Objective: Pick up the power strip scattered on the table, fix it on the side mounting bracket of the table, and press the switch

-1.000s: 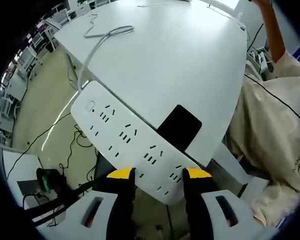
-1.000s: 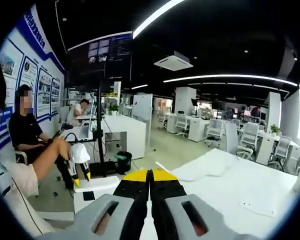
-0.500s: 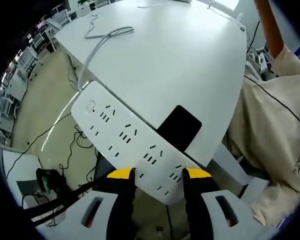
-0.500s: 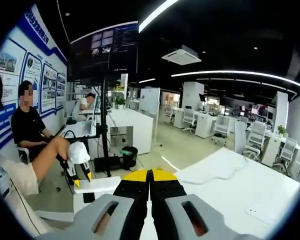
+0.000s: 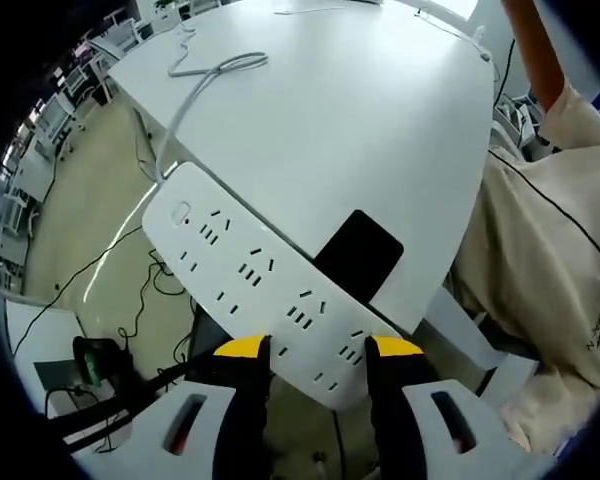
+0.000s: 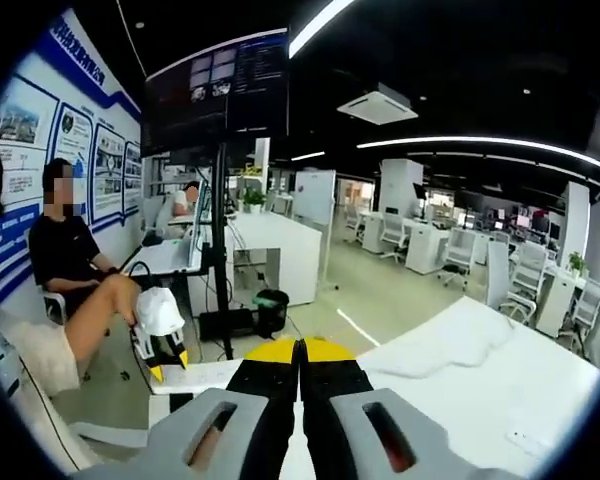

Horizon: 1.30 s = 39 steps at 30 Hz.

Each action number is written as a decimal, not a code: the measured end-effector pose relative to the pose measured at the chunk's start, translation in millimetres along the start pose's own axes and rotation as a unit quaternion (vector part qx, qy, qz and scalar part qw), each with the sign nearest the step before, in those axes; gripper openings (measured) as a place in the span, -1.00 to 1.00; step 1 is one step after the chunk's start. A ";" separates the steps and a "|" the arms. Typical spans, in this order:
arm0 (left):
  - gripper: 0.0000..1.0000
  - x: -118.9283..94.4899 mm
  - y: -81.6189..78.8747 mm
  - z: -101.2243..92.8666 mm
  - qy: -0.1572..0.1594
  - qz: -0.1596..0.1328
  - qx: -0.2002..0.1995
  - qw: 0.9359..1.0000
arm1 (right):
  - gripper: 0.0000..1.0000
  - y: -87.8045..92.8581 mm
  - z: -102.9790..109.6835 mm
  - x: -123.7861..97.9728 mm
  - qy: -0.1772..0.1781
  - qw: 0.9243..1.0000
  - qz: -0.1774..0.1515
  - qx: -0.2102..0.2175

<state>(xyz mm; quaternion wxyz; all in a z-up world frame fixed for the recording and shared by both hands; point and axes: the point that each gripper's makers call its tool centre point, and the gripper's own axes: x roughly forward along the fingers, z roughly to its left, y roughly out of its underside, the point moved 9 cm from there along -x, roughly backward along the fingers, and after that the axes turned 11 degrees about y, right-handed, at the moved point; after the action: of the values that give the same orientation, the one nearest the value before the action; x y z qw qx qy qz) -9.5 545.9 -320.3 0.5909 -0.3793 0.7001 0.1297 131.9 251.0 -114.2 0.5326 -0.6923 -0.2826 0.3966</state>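
In the left gripper view a long white power strip (image 5: 255, 280) lies slantwise against the near edge of the white table (image 5: 360, 120). My left gripper (image 5: 318, 347) is shut on its near end, yellow tips on either side. The strip's switch (image 5: 183, 212) sits at its far end, and its white cable (image 5: 195, 85) loops away over the tabletop. A black bracket plate (image 5: 358, 254) sits at the table edge right behind the strip. In the right gripper view my right gripper (image 6: 300, 349) is shut with nothing in it, held above the white table (image 6: 480, 380). The left gripper (image 6: 160, 335) shows there at lower left.
A person in a beige shirt (image 5: 560, 240) stands close at the table's right. Cables trail on the floor (image 5: 110, 290) below the table edge. A seated person (image 6: 65, 260), a stand with a screen (image 6: 220, 200) and office desks and chairs fill the room beyond.
The left gripper and power strip have held still. The right gripper view has shifted slightly, as the right hand moved; its jaws stay shut.
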 end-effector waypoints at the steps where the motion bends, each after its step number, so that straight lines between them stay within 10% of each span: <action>1: -0.14 0.0 0.1 0.1 0.000 -0.001 0.000 1.000 | -1.00 -0.1 3.3 1.7 -0.002 1.000 0.001 -0.001; 39: -0.14 0.2 1.8 1.4 0.000 -0.007 0.004 1.000 | -1.00 0.0 53.6 89.5 -0.080 0.994 0.062 -0.034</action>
<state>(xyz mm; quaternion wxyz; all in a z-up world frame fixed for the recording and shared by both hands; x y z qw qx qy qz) -9.7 547.9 -321.3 0.5928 -0.3821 0.6982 0.1230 133.4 351.3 -142.7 0.4589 -0.6921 -0.2942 0.4731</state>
